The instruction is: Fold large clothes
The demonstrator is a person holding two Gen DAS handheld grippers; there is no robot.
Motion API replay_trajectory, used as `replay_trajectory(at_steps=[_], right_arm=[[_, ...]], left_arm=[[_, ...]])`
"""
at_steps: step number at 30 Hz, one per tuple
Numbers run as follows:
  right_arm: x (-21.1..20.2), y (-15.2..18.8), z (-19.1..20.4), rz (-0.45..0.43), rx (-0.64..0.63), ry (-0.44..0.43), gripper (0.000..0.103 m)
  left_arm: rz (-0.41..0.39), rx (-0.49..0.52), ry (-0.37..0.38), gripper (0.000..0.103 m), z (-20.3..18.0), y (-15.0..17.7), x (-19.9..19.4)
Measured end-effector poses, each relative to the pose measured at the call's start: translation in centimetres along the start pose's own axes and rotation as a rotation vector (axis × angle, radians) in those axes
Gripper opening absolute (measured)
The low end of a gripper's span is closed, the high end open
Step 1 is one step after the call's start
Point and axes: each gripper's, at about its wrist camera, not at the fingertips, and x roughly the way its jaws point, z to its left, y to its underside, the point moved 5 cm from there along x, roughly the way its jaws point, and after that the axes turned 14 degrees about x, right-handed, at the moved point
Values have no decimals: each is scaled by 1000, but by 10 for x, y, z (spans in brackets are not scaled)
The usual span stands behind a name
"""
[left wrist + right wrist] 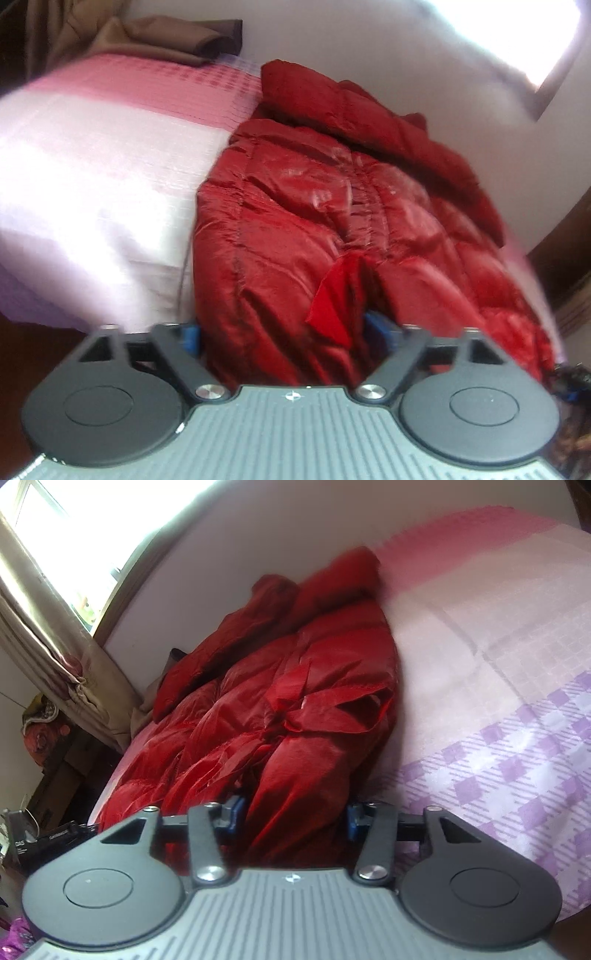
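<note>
A red quilted puffer jacket (pixel 332 206) is lying lengthwise along the wall side of a bed, its hem end bunching at 6 o'clock in both wrist views and its hood end reaching toward 12 o'clock. The left gripper (pixel 284 332) is closing its blue-padded fingers (pixel 190 338) on a thick fold of the hem, the fabric filling the gap between them. The right gripper (pixel 295 818) is pinching another fold of the same hem, its pads (pixel 236 812) pressing into the cloth on both sides. A loose red flap (pixel 330 299) is hanging just above the left gripper. The jacket is resting on a pink and lilac checked bedsheet (pixel 517 738), which is spreading away to 9 o'clock in the left view and 3 o'clock in the right. A brown cloth (pixel 159 37) is sitting at the far end of the bed at 11 o'clock. A beige curtain (pixel 48 627) is hanging by a bright window (pixel 66 528) at 10 o'clock. Dark boxes (pixel 40 840) at 8 o'clock are carrying lettering too blurred to read.
</note>
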Motion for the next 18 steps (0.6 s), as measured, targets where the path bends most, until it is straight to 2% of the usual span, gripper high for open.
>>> replay_trajectory(at_steps=[1, 3, 5, 7, 9, 10, 11, 12, 13, 14, 18], right_arm=[[0, -1, -1, 3, 9, -10, 47], [2, -4, -6, 15, 46, -30, 51], [4, -8, -9, 25, 104, -72, 65], [7, -10, -7, 33, 116, -80, 72], [11, -11, 0, 34, 67, -52, 74], [14, -11, 3, 29, 34, -30, 67], [17, -11, 5, 27, 0, 6, 43], [19, -11, 5, 27, -14, 25, 36], [20, -12, 4, 27, -1, 15, 28], [19, -13, 3, 25, 13, 2, 22], [5, -9, 6, 22, 16, -30, 14]], left_arm=[[-7, 7, 12, 50, 0, -3, -1], [-14, 29, 33, 43, -2, -6, -5], [-6, 23, 64, 44, 1, -8, 0], [-14, 15, 78, 59, 2, -8, 4], [-29, 21, 76, 61, -1, -9, 5], [-29, 24, 65, 53, -3, -9, 6], [-31, 37, 49, 44, -6, -10, 8], [-31, 50, 28, 30, -9, -10, 6], [-33, 54, 15, 22, -11, -10, 4], [-42, 55, 9, 19, -12, -10, 0], [-64, 84, -13, 14, -20, -9, -22]])
